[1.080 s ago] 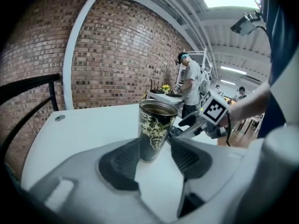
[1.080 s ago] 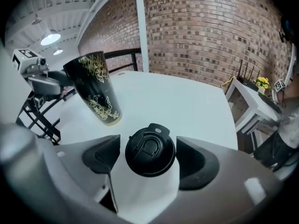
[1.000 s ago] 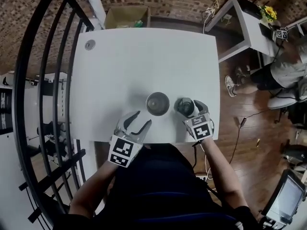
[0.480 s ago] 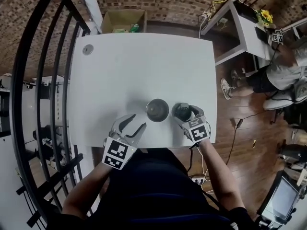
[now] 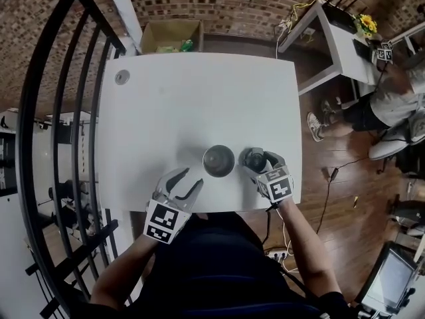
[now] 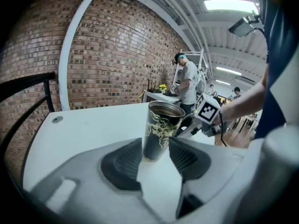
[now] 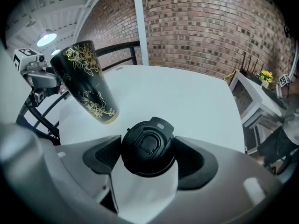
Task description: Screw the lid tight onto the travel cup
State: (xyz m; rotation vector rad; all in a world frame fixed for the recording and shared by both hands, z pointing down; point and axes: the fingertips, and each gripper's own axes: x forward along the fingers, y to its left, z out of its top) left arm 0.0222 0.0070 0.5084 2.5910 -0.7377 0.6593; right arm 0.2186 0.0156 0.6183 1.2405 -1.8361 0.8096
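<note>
**Lid gripped, cup standing bare**

White tabletop (image 5: 199, 98) fills the middle of the head view, with a brick wall (image 5: 219, 2) behind it, a black railing (image 5: 60, 111) curving along its left side and a cardboard box (image 5: 171, 35) on the floor past its far edge. A person (image 5: 388, 105) sits well off to the right, near a white side table (image 5: 332, 32).

The travel cup (image 5: 218, 161), black with a gold floral pattern, stands upright near the table's front edge, its mouth open and uncovered. The left gripper (image 5: 187, 180) points at it from the near left. Its jaws stand apart, and the cup's base shows in the gap between the pads. From above, the tips stop just short of the cup, and nothing is gripped.

The right gripper (image 5: 261, 161) sits just right of the cup and is clamped on the black lid (image 7: 148, 147), one pad pressed on each side of the rim. The lid's top, with its flip tab, faces that gripper's camera. Lid and cup are close but apart. Whether the lid rests on the table cannot be told.
</note>
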